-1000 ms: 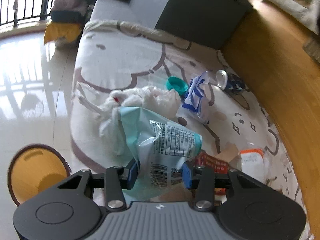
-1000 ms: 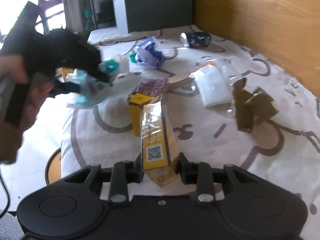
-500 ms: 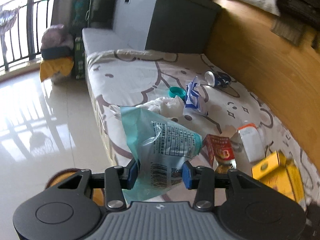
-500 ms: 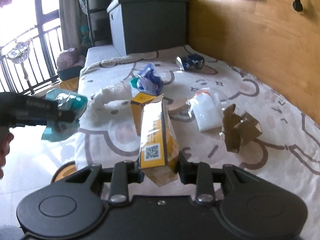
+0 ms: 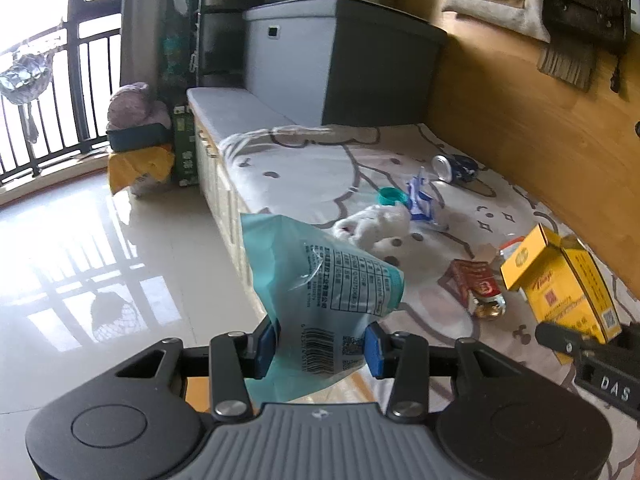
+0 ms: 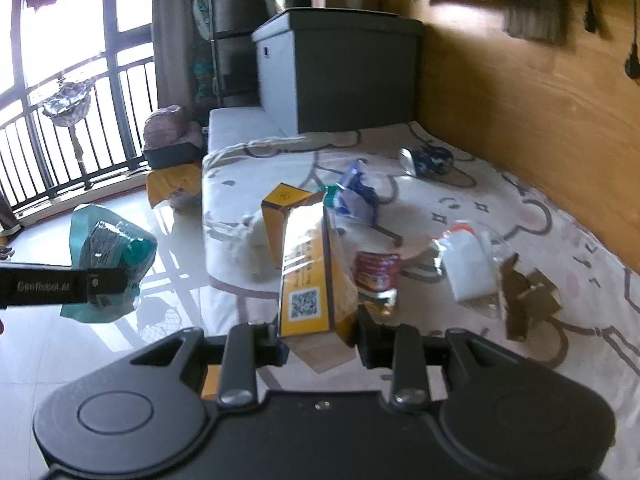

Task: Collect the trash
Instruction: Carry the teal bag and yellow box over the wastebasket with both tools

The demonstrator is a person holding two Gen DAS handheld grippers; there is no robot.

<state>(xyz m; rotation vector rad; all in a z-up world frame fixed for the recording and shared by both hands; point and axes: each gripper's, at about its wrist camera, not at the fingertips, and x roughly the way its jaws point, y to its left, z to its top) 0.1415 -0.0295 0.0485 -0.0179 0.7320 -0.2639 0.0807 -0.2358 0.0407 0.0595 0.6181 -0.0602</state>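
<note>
**Two grippers, each holding a piece of trash above a littered bench**

We see a low bench covered with a pale cartoon-print cloth (image 5: 320,168), running along a wooden wall, with a shiny tiled floor (image 5: 100,260) on its open side.

Our left gripper (image 5: 322,344) is clenched on a teal snack bag (image 5: 320,280). The blue pads press on the bag's lower edge from both sides, and the bag stands up from them, crinkled, with a printed table and a barcode facing us. In the right wrist view this same bag (image 6: 108,264) hangs out over the floor, beside the bench rather than above it.

Our right gripper (image 6: 320,344) is grasping a yellow carton (image 6: 308,280). Its fingers squeeze the carton's lower end, and the box leans away from us with its top flap open. A square code shows on the near face.

More trash lies on the cloth. A red packet (image 6: 378,272) lies just behind the carton. To its right are a white plastic packet (image 6: 466,268) and a piece of crumpled brown cardboard (image 6: 524,296). Further back we see a crumpled blue-and-white wrapper (image 5: 420,200), a teal cap (image 5: 390,196) beside it, a white plastic bag (image 5: 372,224) near the bench edge, and a dark blue can (image 5: 456,166) lying on its side near the wall.

A grey storage box (image 5: 340,60) stands at the far end of the bench.
</note>
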